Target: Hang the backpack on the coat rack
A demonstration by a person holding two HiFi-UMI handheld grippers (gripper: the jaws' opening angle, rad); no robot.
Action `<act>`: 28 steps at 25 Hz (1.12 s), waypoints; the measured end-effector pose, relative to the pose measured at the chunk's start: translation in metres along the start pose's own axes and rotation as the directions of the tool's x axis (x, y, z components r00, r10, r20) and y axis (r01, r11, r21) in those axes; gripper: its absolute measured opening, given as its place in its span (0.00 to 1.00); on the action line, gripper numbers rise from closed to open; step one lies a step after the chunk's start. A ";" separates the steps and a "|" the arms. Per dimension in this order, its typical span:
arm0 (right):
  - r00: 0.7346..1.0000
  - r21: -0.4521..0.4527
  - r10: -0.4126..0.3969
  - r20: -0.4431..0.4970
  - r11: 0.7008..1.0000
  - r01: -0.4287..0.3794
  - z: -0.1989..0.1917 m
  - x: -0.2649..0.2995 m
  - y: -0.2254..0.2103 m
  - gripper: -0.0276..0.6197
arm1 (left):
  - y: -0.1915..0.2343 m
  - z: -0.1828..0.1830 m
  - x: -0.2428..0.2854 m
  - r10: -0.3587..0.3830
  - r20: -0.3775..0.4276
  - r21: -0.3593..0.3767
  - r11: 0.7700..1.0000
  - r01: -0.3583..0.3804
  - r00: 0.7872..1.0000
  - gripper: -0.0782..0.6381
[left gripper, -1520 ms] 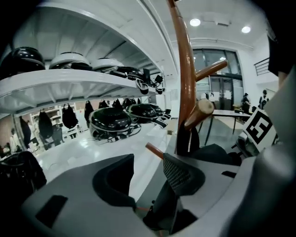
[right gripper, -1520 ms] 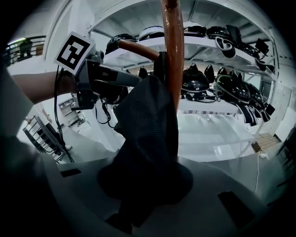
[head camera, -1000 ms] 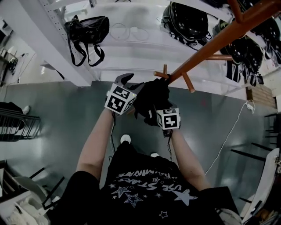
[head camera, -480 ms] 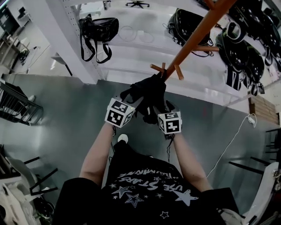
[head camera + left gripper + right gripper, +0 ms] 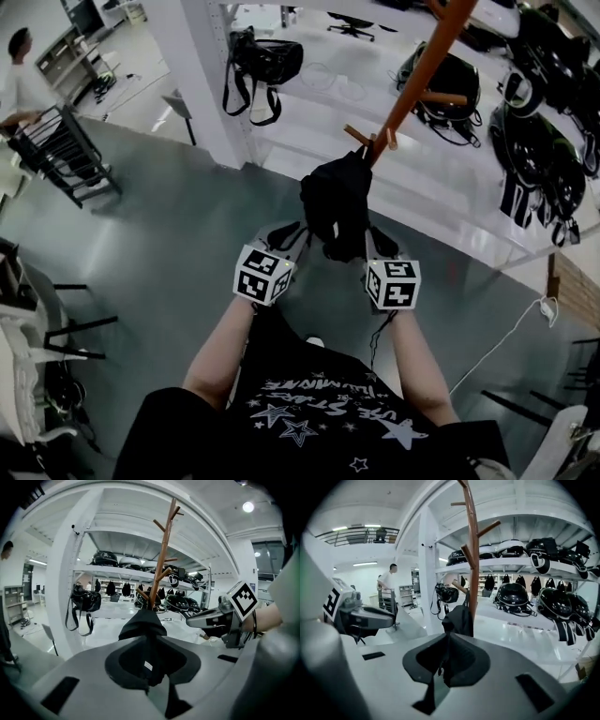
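Black backpack (image 5: 337,202) hangs against the coat rack (image 5: 410,89) pole, just under its lowest pegs (image 5: 357,135), possibly hooked there, view unclear. Left gripper (image 5: 294,232) and right gripper (image 5: 372,241) sit below the rack's pegs. Their fingers (image 5: 79,686) are closing on backpack fabric, one each side.

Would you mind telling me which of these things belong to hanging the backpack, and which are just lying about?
For the job: backpack, wooden coat rack.
Just lying about: black bag hung on the white post, black bags on the shelf, metal cart.
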State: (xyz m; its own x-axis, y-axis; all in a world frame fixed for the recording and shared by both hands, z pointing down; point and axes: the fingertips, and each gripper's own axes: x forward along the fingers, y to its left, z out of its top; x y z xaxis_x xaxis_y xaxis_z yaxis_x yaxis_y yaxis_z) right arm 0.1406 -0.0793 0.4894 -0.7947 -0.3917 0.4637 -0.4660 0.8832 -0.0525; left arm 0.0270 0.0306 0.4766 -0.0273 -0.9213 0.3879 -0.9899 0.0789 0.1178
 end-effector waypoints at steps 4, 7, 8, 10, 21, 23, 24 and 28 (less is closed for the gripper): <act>0.998 -0.015 0.050 0.033 0.999 -0.050 -0.001 -0.022 0.016 0.06 | -0.026 -0.021 -0.032 0.004 -0.013 -0.010 1.000 -0.004 1.000 0.17; 0.995 -0.034 0.102 0.023 0.994 -0.101 -0.006 -0.026 0.036 0.06 | -0.035 -0.039 -0.053 0.011 -0.038 -0.014 1.000 -0.012 0.999 0.16; 0.994 -0.041 0.112 0.017 0.993 -0.112 -0.009 -0.028 0.041 0.06 | -0.037 -0.046 -0.058 0.015 -0.047 -0.022 1.000 -0.016 0.999 0.16; 0.992 -0.049 0.128 0.009 0.991 -0.127 -0.014 -0.030 0.047 0.06 | -0.041 -0.057 -0.066 0.022 -0.062 -0.041 0.999 -0.024 0.998 0.16; 0.988 -0.115 0.156 -0.024 0.981 -0.157 -0.043 -0.059 0.092 0.06 | -0.069 -0.104 -0.128 0.044 -0.068 -0.102 0.993 -0.051 0.997 0.16; 0.988 -0.118 0.154 -0.019 0.981 -0.155 -0.046 -0.073 0.105 0.06 | -0.073 -0.110 -0.152 0.061 -0.056 -0.124 0.990 -0.068 0.997 0.16; 0.988 -0.117 0.152 -0.017 0.981 -0.153 -0.047 -0.081 0.111 0.06 | -0.076 -0.113 -0.165 0.069 -0.049 -0.133 0.988 -0.075 0.996 0.16; 0.989 -0.136 0.148 -0.009 0.980 -0.148 -0.055 -0.118 0.136 0.06 | -0.090 -0.116 -0.214 0.090 -0.011 -0.139 0.986 -0.091 0.996 0.16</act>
State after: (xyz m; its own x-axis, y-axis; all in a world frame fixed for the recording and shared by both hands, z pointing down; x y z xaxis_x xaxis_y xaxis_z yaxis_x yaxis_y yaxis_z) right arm 0.1924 0.1008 0.4757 -0.8514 -0.2547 0.4585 -0.2866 0.9580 0.0000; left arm 0.1382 0.2649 0.4895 -0.1146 -0.9061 0.4072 -0.9544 0.2142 0.2080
